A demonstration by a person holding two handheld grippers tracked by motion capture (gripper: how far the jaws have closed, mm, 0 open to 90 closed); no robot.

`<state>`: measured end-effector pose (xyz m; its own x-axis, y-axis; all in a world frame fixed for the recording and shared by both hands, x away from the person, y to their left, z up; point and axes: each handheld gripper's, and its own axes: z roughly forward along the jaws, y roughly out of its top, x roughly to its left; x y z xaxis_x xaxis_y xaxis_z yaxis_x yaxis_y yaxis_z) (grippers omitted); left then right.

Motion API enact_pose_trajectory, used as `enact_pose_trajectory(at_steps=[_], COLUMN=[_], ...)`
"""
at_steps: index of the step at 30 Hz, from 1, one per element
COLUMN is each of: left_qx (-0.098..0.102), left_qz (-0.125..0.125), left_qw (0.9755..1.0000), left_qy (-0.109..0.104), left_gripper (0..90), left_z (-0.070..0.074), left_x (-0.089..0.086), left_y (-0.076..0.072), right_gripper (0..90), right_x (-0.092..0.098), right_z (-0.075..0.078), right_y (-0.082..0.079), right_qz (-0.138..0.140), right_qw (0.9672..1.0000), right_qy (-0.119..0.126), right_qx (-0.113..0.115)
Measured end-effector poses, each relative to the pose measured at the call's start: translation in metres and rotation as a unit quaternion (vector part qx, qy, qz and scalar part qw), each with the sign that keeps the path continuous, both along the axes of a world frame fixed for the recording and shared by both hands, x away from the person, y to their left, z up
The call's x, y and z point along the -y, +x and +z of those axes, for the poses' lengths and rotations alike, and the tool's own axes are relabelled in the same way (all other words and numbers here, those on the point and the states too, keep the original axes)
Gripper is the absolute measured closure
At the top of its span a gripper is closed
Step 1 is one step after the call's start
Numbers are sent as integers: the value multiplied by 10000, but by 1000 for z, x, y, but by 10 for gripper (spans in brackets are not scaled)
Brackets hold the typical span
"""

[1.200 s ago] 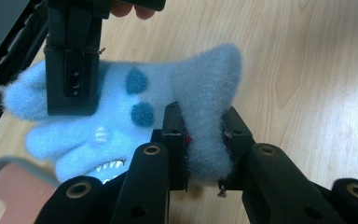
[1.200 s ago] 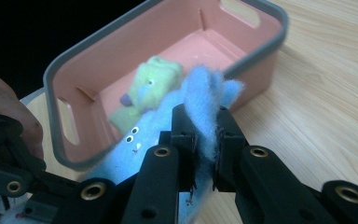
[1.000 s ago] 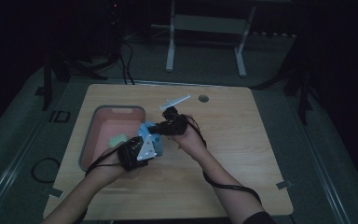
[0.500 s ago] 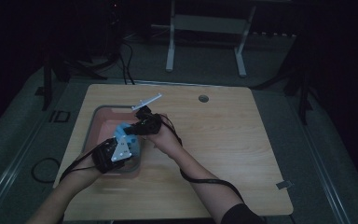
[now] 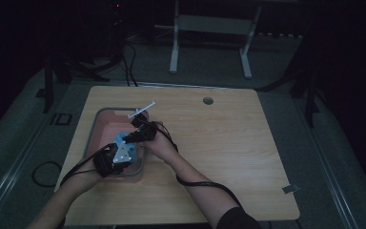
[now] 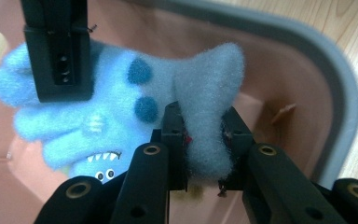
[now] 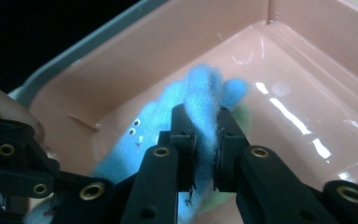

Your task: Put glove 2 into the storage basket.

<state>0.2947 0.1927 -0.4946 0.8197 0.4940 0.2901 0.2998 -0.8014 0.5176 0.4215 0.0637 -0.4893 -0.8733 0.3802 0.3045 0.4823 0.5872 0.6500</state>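
A blue plush monster (image 5: 122,141) hangs between both grippers, low over the pink tray (image 5: 95,125). In the left gripper view, my left gripper (image 6: 204,116) is shut on a pale blue flap of the plush (image 6: 121,107), whose toothy face points down. The right gripper's black jaw grips the toy's far end at the upper left. In the right gripper view, my right gripper (image 7: 203,112) pinches a blue limb of the plush (image 7: 144,135) above the tray floor (image 7: 284,70). In the high view the left gripper (image 5: 119,149) and right gripper (image 5: 132,136) meet over the tray's near right part.
The tray has a grey rim (image 6: 335,93) and sits on the left of the wooden table (image 5: 228,152). Something green (image 7: 242,112) lies in the tray behind the plush. A round hole (image 5: 208,100) is in the table's far side. Metal stand legs (image 5: 209,43) rise beyond the table.
Both hands have carried the plush leftward and down, from the middle of the table to over the tray. Both grips look unchanged.
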Motion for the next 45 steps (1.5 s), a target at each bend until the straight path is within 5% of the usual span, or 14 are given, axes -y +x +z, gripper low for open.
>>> enact_pose_trajectory(at_steps=[5, 7, 15, 22, 27, 31, 36, 38, 45], left_qx=[-166, -204, -358, -410, -261, -185, -118, -104, -190], left_qz=[54, 79, 281, 588, 766, 833, 725, 586, 267], left_qw=[9998, 9997, 9988, 9969, 9961, 9947, 9941, 9923, 9911], left_qy=[-8, 49, -184, -316, -346, -574, -801, -1086, -1294], left_gripper=[758, 747, 614, 330, 154, 112, 75, 56, 36], left_z=[-1, -2, 0, 3, 8, 16, 27, 33, 33], left_x=[1, 2, -1, -2, 4, 7, 13, 22, 50], left_y=[5, 6, 10, 12, 8, 6, 2, -2, -10], right_gripper=[729, 590, 413, 289, 209, 188, 171, 171, 170], right_x=[-1, 1, 16, 38, 53, 66, 74, 85, 112], right_z=[-1, -1, 12, 33, 41, 42, 39, 35, 22], right_y=[3, 4, 3, -3, -10, -17, -22, -25, -29], right_qz=[-5, -13, -125, -64, 92, 173, 288, 271, 223], right_qw=[10000, 9999, 9996, 9987, 9979, 9972, 9968, 9966, 9968], right_qy=[-71, -110, 81, 357, 489, 485, 400, 360, 246], right_qx=[-30, 24, 244, 370, 408, 537, 623, 683, 724])
